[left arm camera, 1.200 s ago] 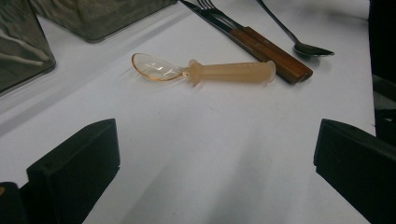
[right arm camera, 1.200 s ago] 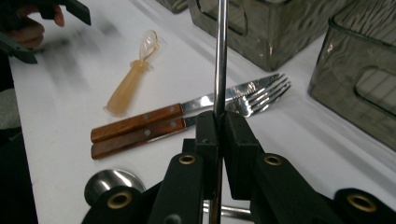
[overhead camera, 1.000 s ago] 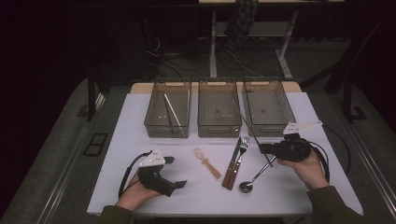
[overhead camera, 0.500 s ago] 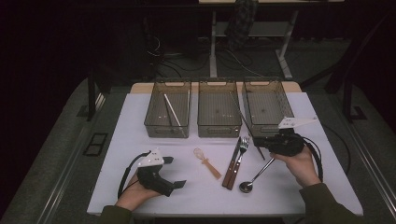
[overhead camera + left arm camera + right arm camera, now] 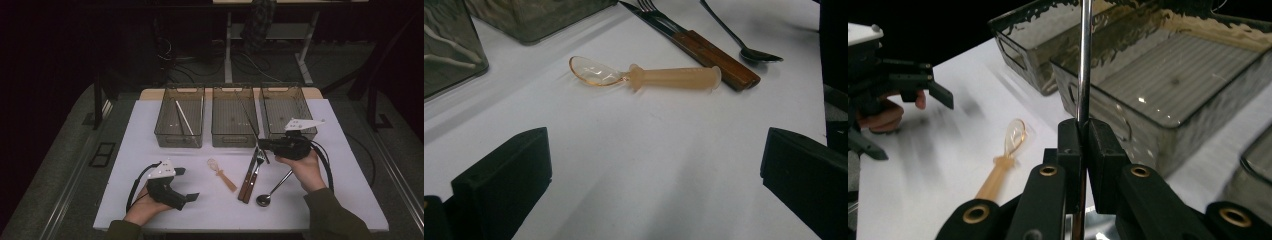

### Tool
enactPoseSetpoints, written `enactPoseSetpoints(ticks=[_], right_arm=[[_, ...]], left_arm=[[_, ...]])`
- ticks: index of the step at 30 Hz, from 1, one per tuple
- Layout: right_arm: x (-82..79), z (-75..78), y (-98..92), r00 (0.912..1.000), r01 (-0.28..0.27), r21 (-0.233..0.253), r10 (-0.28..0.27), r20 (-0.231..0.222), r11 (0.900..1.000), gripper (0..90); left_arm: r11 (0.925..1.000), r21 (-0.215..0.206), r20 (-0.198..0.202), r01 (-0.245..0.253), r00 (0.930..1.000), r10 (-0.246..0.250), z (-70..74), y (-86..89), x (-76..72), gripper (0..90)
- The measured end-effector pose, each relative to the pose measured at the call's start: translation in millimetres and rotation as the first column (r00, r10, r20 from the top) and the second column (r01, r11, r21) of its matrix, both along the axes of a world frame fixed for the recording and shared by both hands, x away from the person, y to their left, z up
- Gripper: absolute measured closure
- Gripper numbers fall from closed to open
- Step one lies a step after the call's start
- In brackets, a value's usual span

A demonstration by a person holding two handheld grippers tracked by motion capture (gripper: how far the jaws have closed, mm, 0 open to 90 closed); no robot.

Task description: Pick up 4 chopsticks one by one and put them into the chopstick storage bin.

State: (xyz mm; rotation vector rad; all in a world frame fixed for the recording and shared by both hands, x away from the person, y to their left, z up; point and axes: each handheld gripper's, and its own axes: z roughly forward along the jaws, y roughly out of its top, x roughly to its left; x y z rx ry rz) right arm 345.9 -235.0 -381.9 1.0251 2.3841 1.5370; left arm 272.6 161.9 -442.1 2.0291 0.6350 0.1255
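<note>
Your right gripper (image 5: 263,145) is clamped on a metal chopstick (image 5: 1084,60) near the middle bin (image 5: 233,140), your left gripper (image 5: 189,186) gapes idle, and the amber spoon (image 5: 644,76), knife (image 5: 247,177), fork (image 5: 255,172) and metal spoon (image 5: 272,189) await sorting

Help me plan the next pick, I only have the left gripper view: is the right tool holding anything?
Observer: Yes, the right tool is shut on a thin metal stick.
Operator: Which way does that stick point?
Observer: In the high view it runs from the tool out over the middle bin.
Operator: Is anything in the bins yet?
Observer: The left bin holds a white stick.
</note>
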Motion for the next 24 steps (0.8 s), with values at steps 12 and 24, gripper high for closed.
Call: enactPoseSetpoints(ticks=[12, 24], right_arm=[[25.2, 8.9, 41.7, 0.9994, 0.012, 0.041, -0.014, 0.030, 0.999, 84.8], [56.1, 22.1, 95.6, 0.9988, 0.032, 0.063, -0.034, 0.034, 0.997, 84.8]], left_arm=[[1.0000, -0.002, -0.002, -0.001, 1.0000, 0.001, -0.5, -0.4, 0.6, 0.0], [1.0000, 0.000, -0.002, 0.002, 1.0000, -0.002, -0.1, -0.5, 1.4, 0.0]])
